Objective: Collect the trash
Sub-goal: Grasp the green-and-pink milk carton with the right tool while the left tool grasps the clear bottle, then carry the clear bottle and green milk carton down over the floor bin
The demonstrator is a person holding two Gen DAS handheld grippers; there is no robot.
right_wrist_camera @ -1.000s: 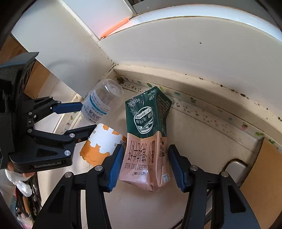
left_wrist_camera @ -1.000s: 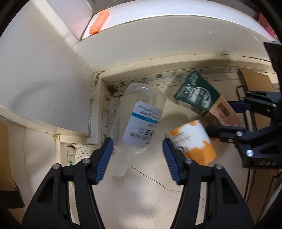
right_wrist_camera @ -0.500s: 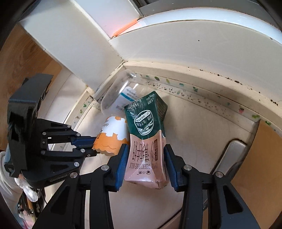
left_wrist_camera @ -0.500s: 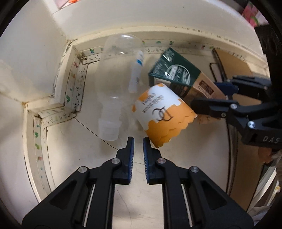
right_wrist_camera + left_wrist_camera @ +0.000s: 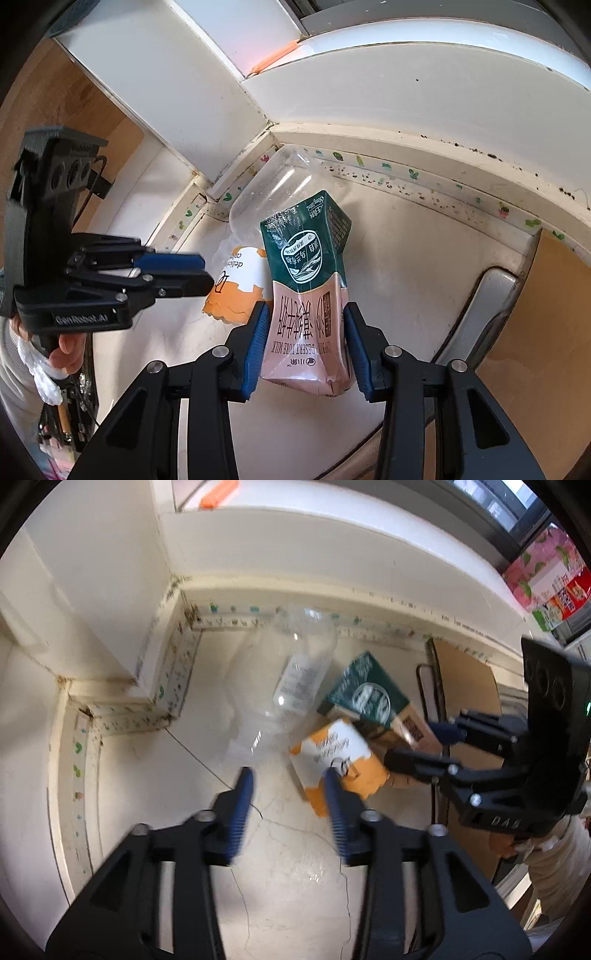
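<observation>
The crumpled green-and-pink milk carton [image 5: 308,295] lies on the cream floor [image 5: 406,280] in a corner below the white wall, pinched between the right gripper [image 5: 306,347] fingers. Just beside it lie an orange-and-white paper cup [image 5: 338,760] and a clear plastic bottle [image 5: 284,686] — the left gripper [image 5: 288,797] hovers near them, jaws apart, holding nothing.

A pale, cracked floor [image 5: 295,878] meets white walls [image 5: 424,99] in a far corner. A speckled trim strip [image 5: 229,622] with small coloured marks runs along the wall's foot. Brown board [image 5: 546,332] stands at right. Wood panelling [image 5: 55,96] shows at left, daylight falling from above.
</observation>
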